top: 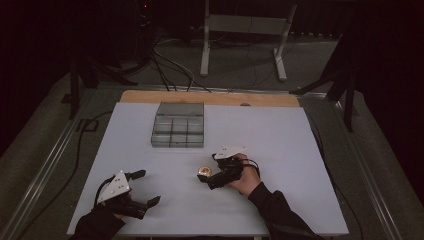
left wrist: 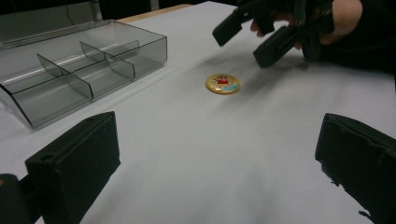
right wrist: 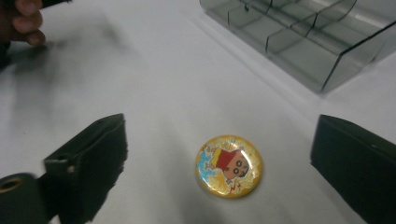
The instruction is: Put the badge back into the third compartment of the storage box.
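While both grippers gape empty, the round badge (right wrist: pixel 229 166) shows a cartoon figure, no legible writing.

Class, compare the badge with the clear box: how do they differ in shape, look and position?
The badge is round and flat; the box is rectangular, with walls and dividers. The badge is yellow with a cartoon figure; the box is see-through grey. The badge lies between the right gripper's open jaws; the box stands apart. Both rest on the white table.
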{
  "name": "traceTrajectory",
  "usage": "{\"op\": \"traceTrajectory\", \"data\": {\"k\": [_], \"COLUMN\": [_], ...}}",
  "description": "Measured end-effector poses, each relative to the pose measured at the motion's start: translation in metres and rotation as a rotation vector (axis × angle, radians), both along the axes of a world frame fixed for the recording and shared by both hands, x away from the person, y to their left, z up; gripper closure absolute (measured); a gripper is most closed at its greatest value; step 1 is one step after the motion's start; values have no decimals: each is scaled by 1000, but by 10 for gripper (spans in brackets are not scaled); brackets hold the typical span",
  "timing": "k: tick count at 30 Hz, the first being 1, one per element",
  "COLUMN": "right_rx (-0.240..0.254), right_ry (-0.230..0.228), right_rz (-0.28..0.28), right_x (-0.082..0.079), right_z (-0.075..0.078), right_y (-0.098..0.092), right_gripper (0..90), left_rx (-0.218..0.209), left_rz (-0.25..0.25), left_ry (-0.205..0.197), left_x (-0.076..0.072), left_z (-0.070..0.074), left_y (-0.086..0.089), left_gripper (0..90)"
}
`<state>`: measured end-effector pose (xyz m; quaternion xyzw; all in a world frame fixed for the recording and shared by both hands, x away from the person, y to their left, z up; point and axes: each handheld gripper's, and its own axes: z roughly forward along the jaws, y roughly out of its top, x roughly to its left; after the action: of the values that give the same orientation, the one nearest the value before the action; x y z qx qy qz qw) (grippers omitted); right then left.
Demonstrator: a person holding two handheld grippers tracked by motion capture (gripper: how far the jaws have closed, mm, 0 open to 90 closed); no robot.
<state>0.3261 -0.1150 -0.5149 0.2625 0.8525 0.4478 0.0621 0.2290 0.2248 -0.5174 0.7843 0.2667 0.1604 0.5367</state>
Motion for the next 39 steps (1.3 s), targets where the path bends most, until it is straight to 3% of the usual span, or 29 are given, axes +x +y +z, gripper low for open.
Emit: {"op": "traceTrajectory", "data": {"k": [12, 25, 31, 39], "right_rx": [-72, -138, -177, -186], "right_ry": [33, 14, -43, -48], "right_rz": [-11, -3, -8, -2], "right_x": [5, 7, 4, 2], "right_z": [-13, -21, -21, -20], "right_y": [6, 16, 19, 20], "right_gripper": [166, 280, 335, 392], "left_rx": [6, 3, 1, 6], "left_rz": [-3, -4, -3, -4], "left_ry": [1, 0, 1, 5], "left_x": [0, 0, 0, 1], "left_z": [0, 0, 0, -1], "left_y": [0, 0, 0, 0], "left_gripper": [3, 3, 3, 3]}}
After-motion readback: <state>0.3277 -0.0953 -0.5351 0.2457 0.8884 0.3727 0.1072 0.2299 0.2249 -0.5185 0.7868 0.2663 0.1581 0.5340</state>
